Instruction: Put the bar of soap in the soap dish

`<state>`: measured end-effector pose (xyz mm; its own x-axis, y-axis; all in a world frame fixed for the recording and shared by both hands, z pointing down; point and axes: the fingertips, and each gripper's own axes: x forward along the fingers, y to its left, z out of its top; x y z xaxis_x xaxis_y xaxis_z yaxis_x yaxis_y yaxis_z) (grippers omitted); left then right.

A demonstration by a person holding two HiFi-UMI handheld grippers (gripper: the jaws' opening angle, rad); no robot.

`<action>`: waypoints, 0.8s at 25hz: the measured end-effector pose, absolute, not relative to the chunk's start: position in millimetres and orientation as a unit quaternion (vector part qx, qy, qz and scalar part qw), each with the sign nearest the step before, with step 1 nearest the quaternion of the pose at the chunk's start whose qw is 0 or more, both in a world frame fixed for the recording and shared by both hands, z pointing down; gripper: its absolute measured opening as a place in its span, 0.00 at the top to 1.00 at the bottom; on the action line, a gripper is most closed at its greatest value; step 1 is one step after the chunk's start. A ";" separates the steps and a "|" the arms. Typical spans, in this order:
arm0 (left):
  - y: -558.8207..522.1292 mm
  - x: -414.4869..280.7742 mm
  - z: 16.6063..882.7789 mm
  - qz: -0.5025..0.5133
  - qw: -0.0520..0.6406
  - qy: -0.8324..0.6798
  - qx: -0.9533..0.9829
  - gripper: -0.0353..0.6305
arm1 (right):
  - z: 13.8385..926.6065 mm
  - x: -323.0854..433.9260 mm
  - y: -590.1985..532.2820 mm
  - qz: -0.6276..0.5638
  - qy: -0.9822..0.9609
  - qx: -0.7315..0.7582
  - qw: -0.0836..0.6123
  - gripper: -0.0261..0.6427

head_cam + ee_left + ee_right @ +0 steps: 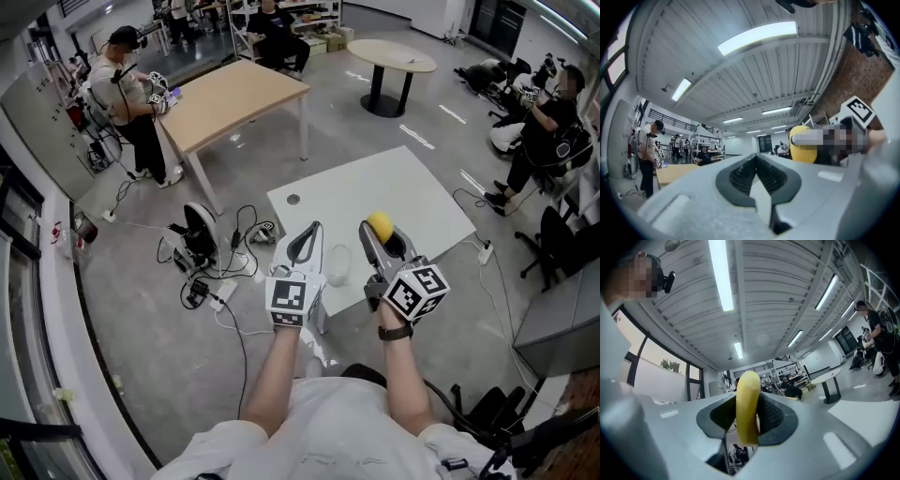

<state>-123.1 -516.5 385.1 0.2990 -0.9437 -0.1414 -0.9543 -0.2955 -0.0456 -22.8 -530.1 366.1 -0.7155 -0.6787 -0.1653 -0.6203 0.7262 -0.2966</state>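
Nearest the person, both hands are raised side by side above the near edge of the white bench (412, 202). The right gripper (378, 236) has its fingers (777, 417) clamped on the yellow bar of soap (380, 223). The bar stands on edge between the pads, its long axis upright, and its rounded end rises past the fingertips. The left gripper (311, 232) is just beside it, its fingers (739, 177) together with nothing between them. Below and between the two, close to the bench's near edge, lies a faint clear shape that I take for the soap dish (337, 265). It is too pale to be sure. If so, the dish sits down and slightly left of the soap, and the right hand is the nearer one. Nothing stands over it, though the left gripper hangs close alongside. A small dark spot (292, 199) marks the bench's far left corner. Beyond are cables and gear (202, 253) on the floor, a wooden table (234, 94), a round table (392, 56), and people at the room's edges.
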 end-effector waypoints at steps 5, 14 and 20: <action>-555.0 -119.3 383.9 0.067 0.049 0.575 -0.814 0.94 | 387.8 -18.1 -566.3 -0.127 0.916 -0.364 0.115 0.79; -622.1 -115.6 432.2 0.016 0.040 0.584 -0.811 0.94 | 418.9 -12.6 -614.1 -0.157 0.921 -0.345 0.094 0.79; -631.3 -116.2 445.8 0.010 0.000 0.596 -0.803 0.94 | 460.1 -7.5 -632.6 -0.196 0.915 -0.345 0.065 0.79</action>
